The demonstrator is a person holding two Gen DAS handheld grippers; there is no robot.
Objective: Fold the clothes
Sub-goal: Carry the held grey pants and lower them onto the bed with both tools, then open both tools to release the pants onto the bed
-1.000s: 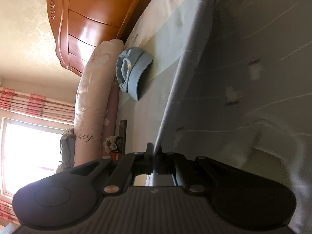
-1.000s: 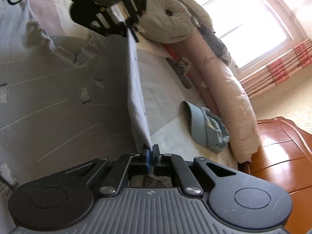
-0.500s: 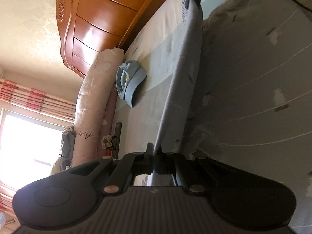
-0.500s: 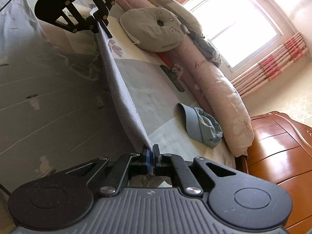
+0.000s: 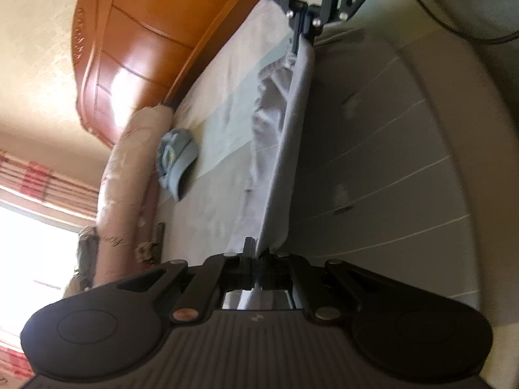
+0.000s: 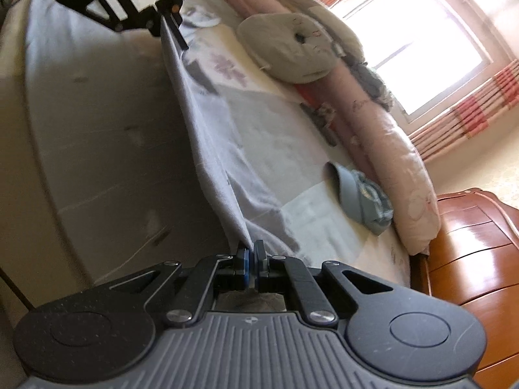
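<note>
The pale grey fabric garment (image 5: 285, 149) hangs taut between my two grippers, lifted off the bed (image 6: 292, 175), its edge a straight line. My left gripper (image 5: 254, 254) has its jaws clamped on one corner; my right gripper (image 6: 251, 256) pinches the other, jaws closed on cloth. Beyond lie a folded light-blue cap (image 6: 360, 197), a long pink bolster (image 6: 389, 162) and the orange wooden headboard (image 5: 136, 52).
</note>
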